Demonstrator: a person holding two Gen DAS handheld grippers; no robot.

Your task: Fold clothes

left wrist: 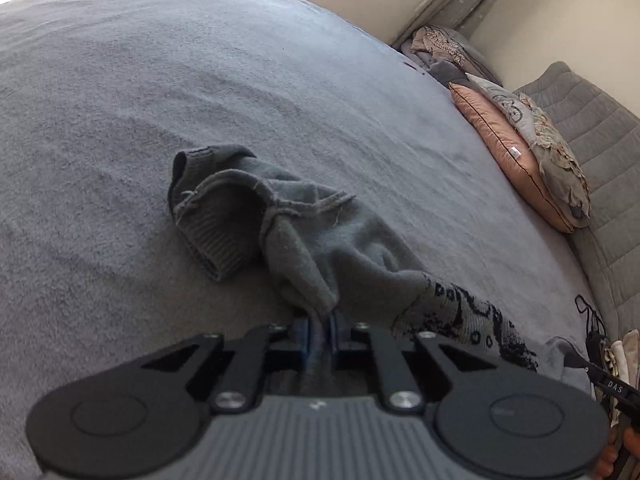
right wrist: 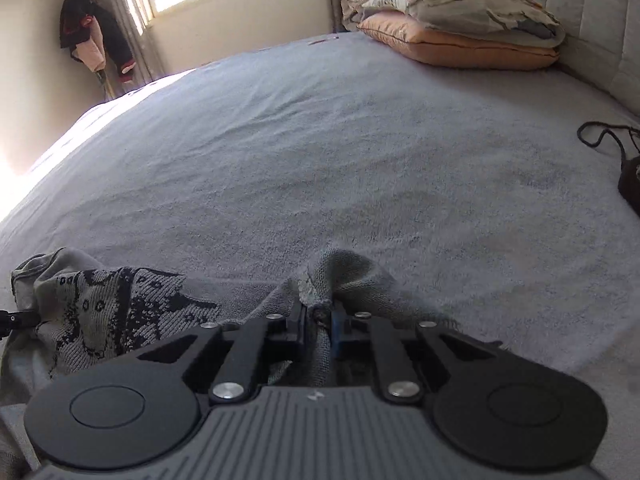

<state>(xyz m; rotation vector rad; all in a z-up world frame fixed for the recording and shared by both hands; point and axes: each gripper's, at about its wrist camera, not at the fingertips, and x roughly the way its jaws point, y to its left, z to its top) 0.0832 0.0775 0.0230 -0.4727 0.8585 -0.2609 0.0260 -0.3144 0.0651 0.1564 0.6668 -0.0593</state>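
A grey knit sweater [left wrist: 304,236] with a black patterned band [left wrist: 464,316] lies bunched on the grey bed cover [left wrist: 160,100]. My left gripper [left wrist: 320,322] is shut on a fold of its grey fabric, which runs back between the blue pads. A ribbed cuff [left wrist: 216,240] and an open sleeve end lie just beyond it. In the right wrist view my right gripper [right wrist: 319,318] is shut on another bunched edge of the sweater [right wrist: 348,276]. The patterned part [right wrist: 112,312] spreads to its left, where a tip of the other gripper [right wrist: 16,320] shows.
Pillows [left wrist: 528,160] and folded bedding [right wrist: 460,20] are stacked by the quilted headboard [left wrist: 600,152]. A black cord and dark bag [right wrist: 628,176] lie at the bed's right edge. A jacket [right wrist: 96,28] hangs near the window. A hand [left wrist: 616,456] shows at the lower right.
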